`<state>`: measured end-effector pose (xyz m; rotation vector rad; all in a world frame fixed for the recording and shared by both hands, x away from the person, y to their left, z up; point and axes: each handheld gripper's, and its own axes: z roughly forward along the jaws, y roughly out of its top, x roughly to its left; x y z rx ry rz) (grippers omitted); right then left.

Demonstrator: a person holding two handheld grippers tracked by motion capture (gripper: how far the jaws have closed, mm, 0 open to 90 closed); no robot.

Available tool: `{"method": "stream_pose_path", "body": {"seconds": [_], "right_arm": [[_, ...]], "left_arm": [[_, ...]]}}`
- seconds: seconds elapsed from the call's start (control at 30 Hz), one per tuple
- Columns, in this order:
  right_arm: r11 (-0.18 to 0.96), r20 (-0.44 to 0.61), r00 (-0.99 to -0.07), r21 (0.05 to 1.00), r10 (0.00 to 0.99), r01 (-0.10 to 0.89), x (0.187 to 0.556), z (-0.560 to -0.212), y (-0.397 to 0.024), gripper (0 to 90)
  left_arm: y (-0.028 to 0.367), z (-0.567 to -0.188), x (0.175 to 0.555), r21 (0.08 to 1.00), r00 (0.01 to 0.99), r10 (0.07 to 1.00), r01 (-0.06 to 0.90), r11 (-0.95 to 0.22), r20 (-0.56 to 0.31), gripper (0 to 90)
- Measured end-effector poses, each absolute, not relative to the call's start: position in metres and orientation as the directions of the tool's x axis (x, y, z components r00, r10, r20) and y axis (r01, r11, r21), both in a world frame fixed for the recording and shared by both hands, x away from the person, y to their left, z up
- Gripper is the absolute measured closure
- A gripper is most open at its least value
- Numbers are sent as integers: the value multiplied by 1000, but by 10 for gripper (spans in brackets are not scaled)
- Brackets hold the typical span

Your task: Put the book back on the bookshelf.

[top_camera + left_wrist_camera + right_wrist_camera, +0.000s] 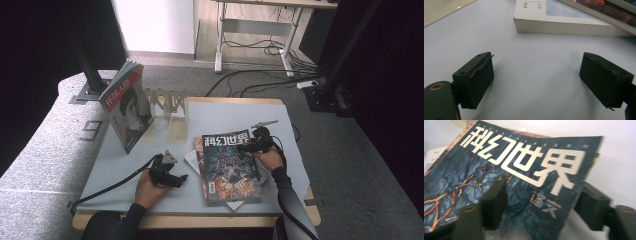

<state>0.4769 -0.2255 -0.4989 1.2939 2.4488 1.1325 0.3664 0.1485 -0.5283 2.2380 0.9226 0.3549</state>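
Observation:
A dark magazine (227,165) with large pale characters on its cover lies on top of other books at the table's middle right. My right gripper (252,146) is at its far right corner. In the right gripper view the cover (511,170) runs between the jaws, one jaw over it and the other behind its edge, with a wide gap left, so the gripper (544,205) is open. My left gripper (183,178) rests low on the table left of the stack. Its jaws (536,77) stand open on bare tabletop, facing a thick white book (564,22).
A magazine with a portrait cover (125,105) stands tilted against a wooden rack (167,107) at the table's back left. The white book (192,159) pokes out from under the dark magazine. The left gripper's cable (110,185) trails off the front left of the grey table (225,112).

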Motion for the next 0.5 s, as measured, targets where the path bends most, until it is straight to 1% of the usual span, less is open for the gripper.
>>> {"method": "stream_pose_path", "body": {"seconds": [0.17, 0.23, 0.3, 0.4, 0.5], "right_arm": [[365, 126, -620, 712, 775, 600, 472, -490, -225, 585], [370, 111, -624, 721, 774, 587, 470, -487, -224, 665], [376, 100, -631, 727, 769, 574, 469, -485, -221, 722], [380, 94, -636, 732, 766, 566, 468, -482, -217, 772], [376, 95, -636, 736, 766, 563, 466, -477, -215, 802]], "left_arm": [[148, -528, 366, 683, 711, 704, 517, -515, -8, 117], [148, -528, 366, 684, 710, 704, 518, -514, -9, 117], [148, -528, 366, 684, 710, 704, 518, -514, -9, 117], [149, -528, 367, 680, 713, 701, 516, -520, -4, 117], [149, -528, 366, 681, 712, 702, 517, -519, -5, 118]]}}
